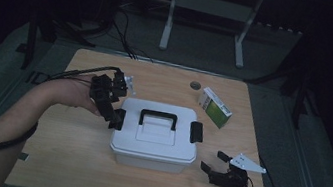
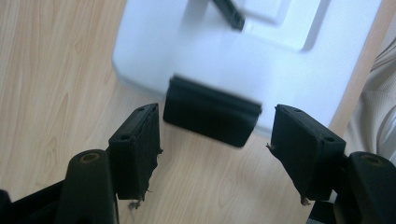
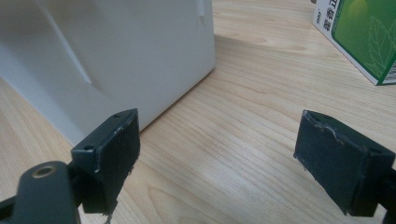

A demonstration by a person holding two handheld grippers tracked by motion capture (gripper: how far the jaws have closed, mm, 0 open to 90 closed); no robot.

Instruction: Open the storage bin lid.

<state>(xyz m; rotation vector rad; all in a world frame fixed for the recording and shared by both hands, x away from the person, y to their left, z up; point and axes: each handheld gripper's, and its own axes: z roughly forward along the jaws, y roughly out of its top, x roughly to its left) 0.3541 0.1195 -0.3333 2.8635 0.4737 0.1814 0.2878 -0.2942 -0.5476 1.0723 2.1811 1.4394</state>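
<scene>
Two tongs stand released: the left tongs (image 1: 117, 118) hover at the black left latch (image 2: 211, 112) of the white box (image 1: 154, 139), jaws spread on either side of it without pressing, while the right tongs (image 1: 211, 164) rest open near the box's right front corner. Box sits mid-desk (image 1: 68, 159); a green carton (image 1: 215, 107) lies behind it

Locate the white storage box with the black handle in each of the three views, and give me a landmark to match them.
High view: the white box sits mid-table, lid on, between the two grippers.
Left gripper view: its lid fills the top, with a black side latch just beyond the open jaws.
Right gripper view: its white wall takes the upper left.
Shared landmark: the light wooden tabletop.
</scene>
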